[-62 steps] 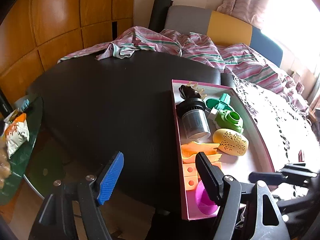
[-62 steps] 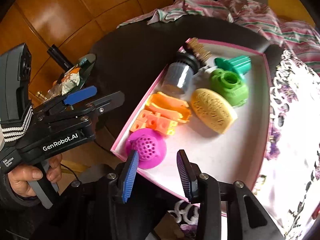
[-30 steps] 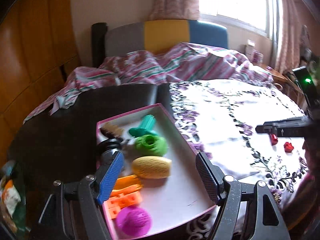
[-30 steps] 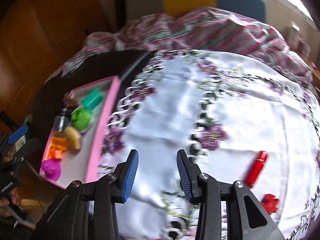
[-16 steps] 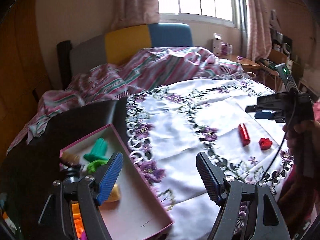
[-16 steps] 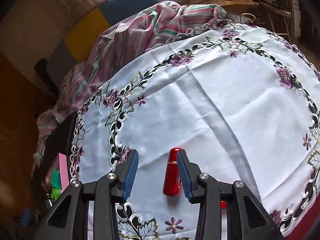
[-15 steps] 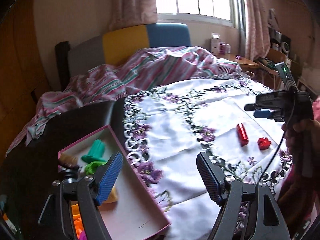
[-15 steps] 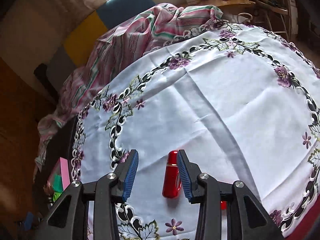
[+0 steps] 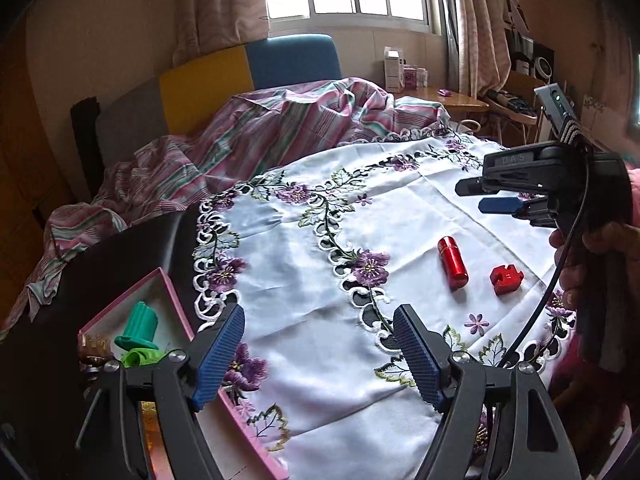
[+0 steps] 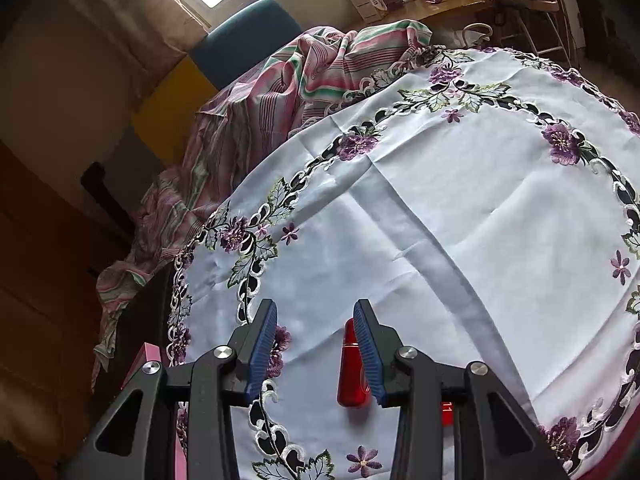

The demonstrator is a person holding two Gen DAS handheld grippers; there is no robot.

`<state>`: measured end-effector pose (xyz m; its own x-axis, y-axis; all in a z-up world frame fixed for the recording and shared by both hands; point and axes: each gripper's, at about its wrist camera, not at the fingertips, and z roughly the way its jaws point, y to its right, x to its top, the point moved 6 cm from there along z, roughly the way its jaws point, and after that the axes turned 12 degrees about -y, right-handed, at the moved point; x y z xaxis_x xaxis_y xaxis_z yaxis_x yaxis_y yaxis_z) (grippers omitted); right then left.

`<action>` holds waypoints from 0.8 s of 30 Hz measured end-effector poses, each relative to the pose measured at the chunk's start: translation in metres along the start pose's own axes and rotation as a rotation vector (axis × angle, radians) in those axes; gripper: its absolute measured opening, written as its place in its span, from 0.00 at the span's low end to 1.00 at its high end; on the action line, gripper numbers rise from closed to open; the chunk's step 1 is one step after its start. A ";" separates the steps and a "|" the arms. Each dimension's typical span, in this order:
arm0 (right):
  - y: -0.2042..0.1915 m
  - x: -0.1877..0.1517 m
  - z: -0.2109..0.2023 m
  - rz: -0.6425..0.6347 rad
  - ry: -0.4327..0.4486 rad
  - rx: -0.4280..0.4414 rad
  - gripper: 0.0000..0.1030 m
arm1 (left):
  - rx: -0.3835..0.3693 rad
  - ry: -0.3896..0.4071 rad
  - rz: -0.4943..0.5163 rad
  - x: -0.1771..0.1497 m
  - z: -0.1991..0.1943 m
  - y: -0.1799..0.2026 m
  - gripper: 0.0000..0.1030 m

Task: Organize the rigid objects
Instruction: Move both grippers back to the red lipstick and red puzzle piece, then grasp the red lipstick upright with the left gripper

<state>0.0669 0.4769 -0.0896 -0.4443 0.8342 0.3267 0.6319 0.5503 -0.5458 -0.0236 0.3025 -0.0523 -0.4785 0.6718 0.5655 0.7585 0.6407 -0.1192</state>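
My right gripper [image 10: 315, 350] hangs open, holding nothing, over the white embroidered tablecloth [image 10: 460, 208], its right pad beside one red metal cylinder [image 10: 351, 376]. My left gripper [image 9: 320, 354] gapes wide, also holding nothing. Only its view shows one red notched block [image 9: 506, 279] fully, beside the cylinder, and one pink-rimmed tray [image 9: 168, 292] of toys.

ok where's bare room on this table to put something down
Bare cloth on the white embroidered tablecloth lies between the pink tray and the red metal cylinder. It is crowded around the cylinder and the small red block, and at the tray's near end.
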 end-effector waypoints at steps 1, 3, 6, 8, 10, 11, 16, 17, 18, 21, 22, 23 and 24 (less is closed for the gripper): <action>0.000 0.000 -0.001 0.005 0.002 0.007 0.39 | -0.003 -0.005 0.004 0.001 0.003 0.002 0.75; 0.002 0.001 -0.001 0.015 0.002 0.021 0.39 | -0.009 -0.016 0.010 0.002 0.008 0.007 0.75; 0.003 0.002 -0.002 0.021 0.008 0.030 0.39 | -0.019 -0.034 0.018 0.004 0.017 0.013 0.75; 0.003 0.002 -0.003 0.025 0.009 0.035 0.39 | -0.033 -0.054 0.016 0.004 0.025 0.017 0.76; 0.005 0.003 -0.005 0.035 0.023 0.027 0.39 | -0.061 -0.093 -0.005 0.004 0.037 0.018 0.77; 0.007 0.003 -0.006 0.042 0.035 0.017 0.39 | -0.085 -0.124 -0.029 0.003 0.045 0.018 0.77; 0.012 0.005 -0.010 0.075 0.053 0.030 0.39 | -0.136 -0.198 -0.092 0.007 0.073 0.018 0.77; 0.012 0.006 -0.011 0.076 0.056 0.030 0.39 | -0.147 -0.205 -0.103 0.010 0.077 0.018 0.77; 0.012 0.006 -0.011 0.074 0.059 0.030 0.39 | -0.156 -0.215 -0.116 0.013 0.082 0.018 0.77; 0.011 0.006 -0.011 0.071 0.057 0.036 0.39 | -0.168 -0.227 -0.137 0.024 0.094 0.017 0.77; 0.011 0.006 -0.011 0.071 0.057 0.039 0.39 | -0.165 -0.234 -0.145 0.027 0.098 0.016 0.77; 0.011 0.006 -0.011 0.072 0.059 0.040 0.39 | -0.169 -0.246 -0.156 0.031 0.103 0.016 0.77; 0.011 0.006 -0.012 0.073 0.062 0.043 0.39 | -0.176 -0.254 -0.165 0.034 0.107 0.015 0.76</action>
<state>0.0792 0.4885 -0.0847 -0.3575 0.8733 0.3311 0.6327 0.4872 -0.6020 -0.0756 0.3749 -0.1217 -0.6792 0.6494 0.3419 0.7157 0.6893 0.1125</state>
